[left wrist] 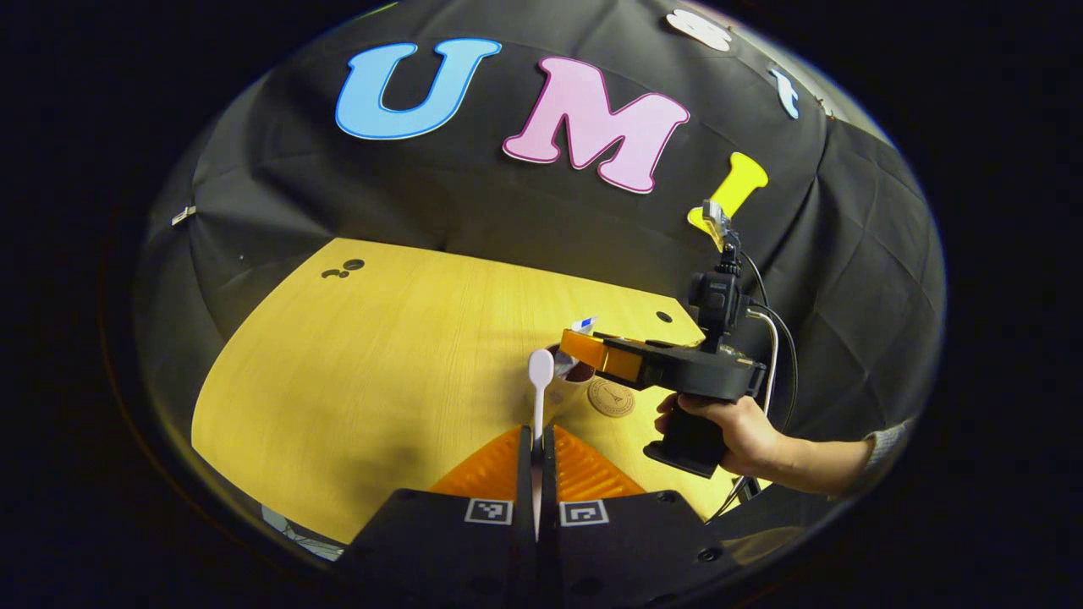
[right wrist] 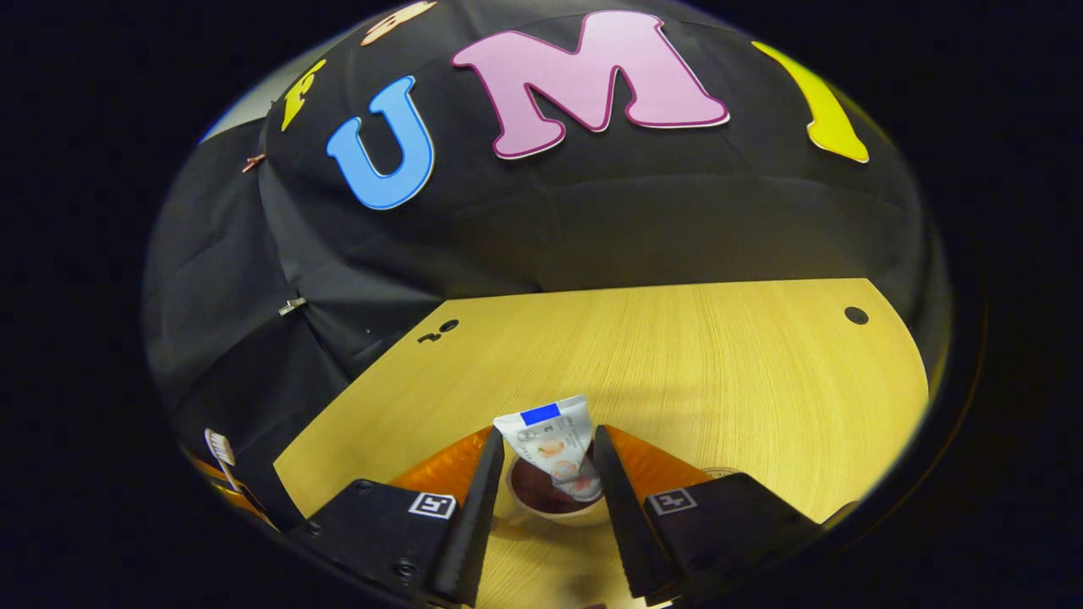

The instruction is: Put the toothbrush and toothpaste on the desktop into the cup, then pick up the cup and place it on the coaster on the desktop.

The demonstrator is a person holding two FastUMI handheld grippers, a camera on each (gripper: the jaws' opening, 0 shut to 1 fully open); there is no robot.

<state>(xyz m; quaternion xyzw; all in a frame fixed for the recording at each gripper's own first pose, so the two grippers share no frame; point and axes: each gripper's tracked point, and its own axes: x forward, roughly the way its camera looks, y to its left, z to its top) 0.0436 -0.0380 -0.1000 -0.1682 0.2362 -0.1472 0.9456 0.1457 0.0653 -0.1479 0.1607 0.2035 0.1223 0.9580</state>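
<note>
A: Left claw?
B: Clenched on the toothbrush, held upright so it can drop into the cup just beyond.
A: Right claw?
B: Fingers spread, released. Toothpaste stands tilted in the cup, between the fingers; contact unclear, likely just let go.
A: Coaster?
B: On the tabletop just beside the cup, bare, waiting for the cup.

The right tool hangs over the cup, blocking its mouth; the tabletop to the left lies open.
</note>
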